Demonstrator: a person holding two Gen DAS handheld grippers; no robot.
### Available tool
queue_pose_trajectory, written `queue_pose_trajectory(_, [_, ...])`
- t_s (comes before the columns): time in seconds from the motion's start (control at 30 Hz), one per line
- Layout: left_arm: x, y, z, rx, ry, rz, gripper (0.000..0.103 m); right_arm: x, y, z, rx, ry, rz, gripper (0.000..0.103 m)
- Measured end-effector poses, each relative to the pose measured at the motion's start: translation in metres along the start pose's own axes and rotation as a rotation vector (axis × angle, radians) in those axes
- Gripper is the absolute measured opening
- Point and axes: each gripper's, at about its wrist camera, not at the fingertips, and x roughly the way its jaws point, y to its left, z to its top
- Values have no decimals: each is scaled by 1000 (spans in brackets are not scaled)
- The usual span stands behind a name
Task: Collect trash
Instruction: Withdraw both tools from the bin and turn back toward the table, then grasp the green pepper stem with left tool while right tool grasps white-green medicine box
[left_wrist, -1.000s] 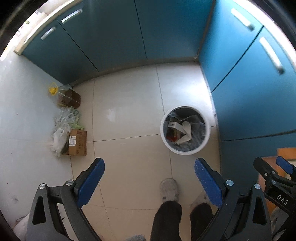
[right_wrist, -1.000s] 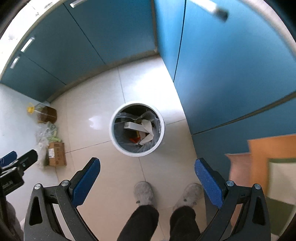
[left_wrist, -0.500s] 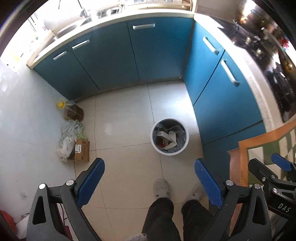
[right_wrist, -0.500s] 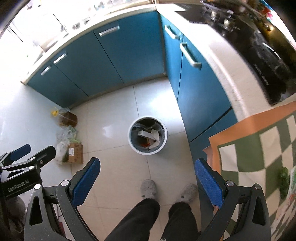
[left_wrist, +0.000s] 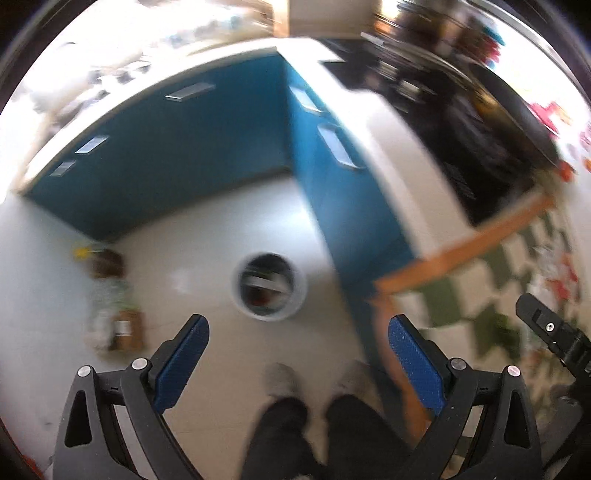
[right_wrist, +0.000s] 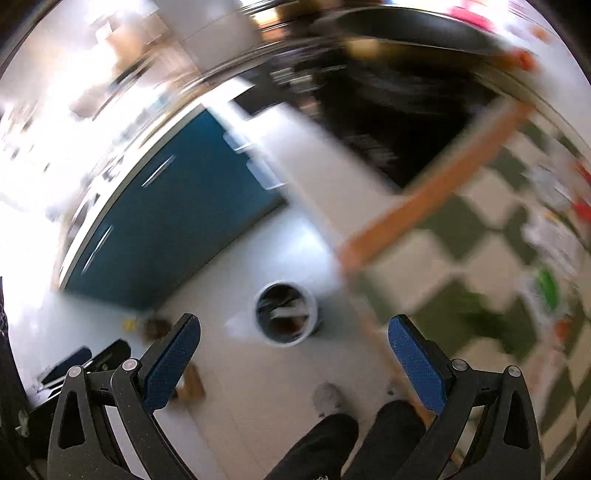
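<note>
A white round trash bin (left_wrist: 269, 287) with paper scraps inside stands on the tiled floor, far below both grippers; it also shows in the right wrist view (right_wrist: 286, 313). My left gripper (left_wrist: 298, 360) is open and empty, high above the floor. My right gripper (right_wrist: 294, 360) is open and empty too; part of it shows at the right edge of the left wrist view (left_wrist: 554, 336). Small items, green, red and white, lie blurred on the checkered cloth (right_wrist: 546, 284). Both views are motion-blurred.
Blue cabinets (left_wrist: 184, 158) form a corner around the floor. A counter with a green-and-white checkered cloth with an orange border (left_wrist: 480, 240) is at the right, a black stove (left_wrist: 461, 110) behind it. A cardboard box (left_wrist: 127, 328) and bags lie at the left wall. The person's legs (left_wrist: 314, 424) are below.
Both grippers have risen well above the bin and swung right towards the counter. The bin looks smaller, and the checkered cloth and stove have come into view. Both jaws stayed open.
</note>
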Motion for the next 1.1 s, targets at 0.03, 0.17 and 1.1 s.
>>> queue_pose_trajectory(0.03, [9, -23, 1, 12, 25, -39, 99, -5, -28, 3, 48, -5, -31, 103])
queue_pose_trajectory(0.17, [50, -118, -1, 25, 165, -229, 90, -17, -144, 3, 240, -1, -162, 103])
queue_pose_trajectory(1.1, [137, -342, 16, 433, 242, -147, 16, 93, -243, 105, -319, 279, -293, 94])
